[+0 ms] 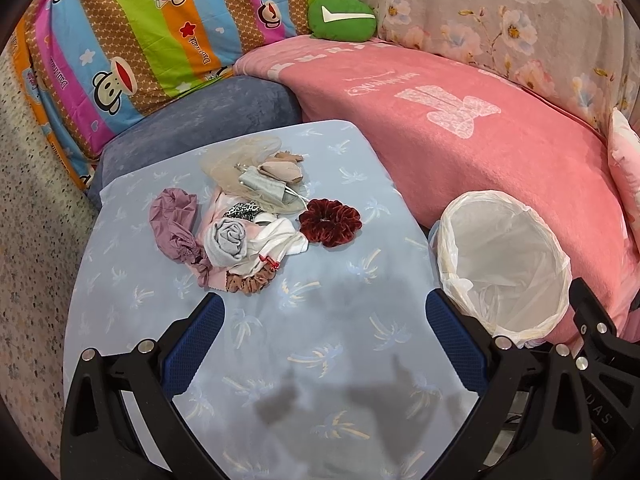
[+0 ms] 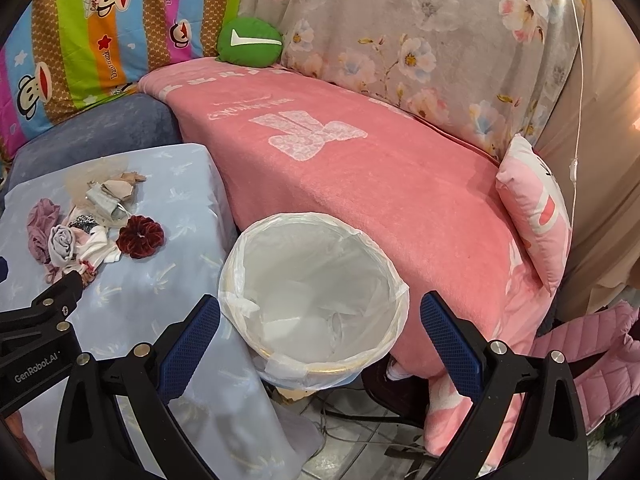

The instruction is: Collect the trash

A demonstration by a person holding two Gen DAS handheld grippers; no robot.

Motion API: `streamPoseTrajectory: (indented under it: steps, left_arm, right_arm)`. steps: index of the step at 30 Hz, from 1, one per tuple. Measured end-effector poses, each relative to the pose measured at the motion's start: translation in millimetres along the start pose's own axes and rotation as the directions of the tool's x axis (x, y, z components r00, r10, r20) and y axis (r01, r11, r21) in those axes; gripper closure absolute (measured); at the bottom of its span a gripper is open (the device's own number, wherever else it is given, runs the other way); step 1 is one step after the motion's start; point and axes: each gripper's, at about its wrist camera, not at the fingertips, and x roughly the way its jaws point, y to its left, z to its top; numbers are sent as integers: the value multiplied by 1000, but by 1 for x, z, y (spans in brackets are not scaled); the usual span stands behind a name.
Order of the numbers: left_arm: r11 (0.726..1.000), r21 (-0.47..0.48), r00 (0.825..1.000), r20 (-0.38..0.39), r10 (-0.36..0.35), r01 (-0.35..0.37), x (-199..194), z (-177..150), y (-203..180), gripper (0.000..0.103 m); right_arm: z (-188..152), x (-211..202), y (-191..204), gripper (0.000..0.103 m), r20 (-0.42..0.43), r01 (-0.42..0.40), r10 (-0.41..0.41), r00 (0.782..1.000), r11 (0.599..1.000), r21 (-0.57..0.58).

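Observation:
A pile of small cloth items lies on the light blue table cover (image 1: 320, 340): a dark red velvet scrunchie (image 1: 330, 222), a rolled grey cloth (image 1: 227, 242), a mauve fabric piece (image 1: 174, 220), a brown scrunchie (image 1: 248, 281) and a beige net with a face mask (image 1: 256, 176). A trash bin lined with a white bag (image 1: 506, 268) stands right of the table. My left gripper (image 1: 322, 320) is open and empty, short of the pile. My right gripper (image 2: 320, 320) is open and empty above the bin (image 2: 316, 300). The pile also shows in the right wrist view (image 2: 96, 228).
A pink blanket (image 1: 480, 140) covers the sofa behind the bin, with a green cushion (image 1: 342, 18) and a floral cover (image 2: 420, 40) at the back. A striped cartoon quilt (image 1: 120, 40) is at the left. A pink pillow (image 2: 536, 212) and cables on the tiled floor (image 2: 360, 440) are at the right.

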Motion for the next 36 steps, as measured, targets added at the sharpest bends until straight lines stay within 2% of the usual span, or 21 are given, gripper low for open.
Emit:
streamPoseTrajectory:
  steps: [36]
  left_arm:
    - [1000, 6, 1000, 17, -19, 19, -7, -2, -3, 7]
  right_arm:
    - [2, -10, 1, 6, 14, 14, -14, 1000, 1000, 2]
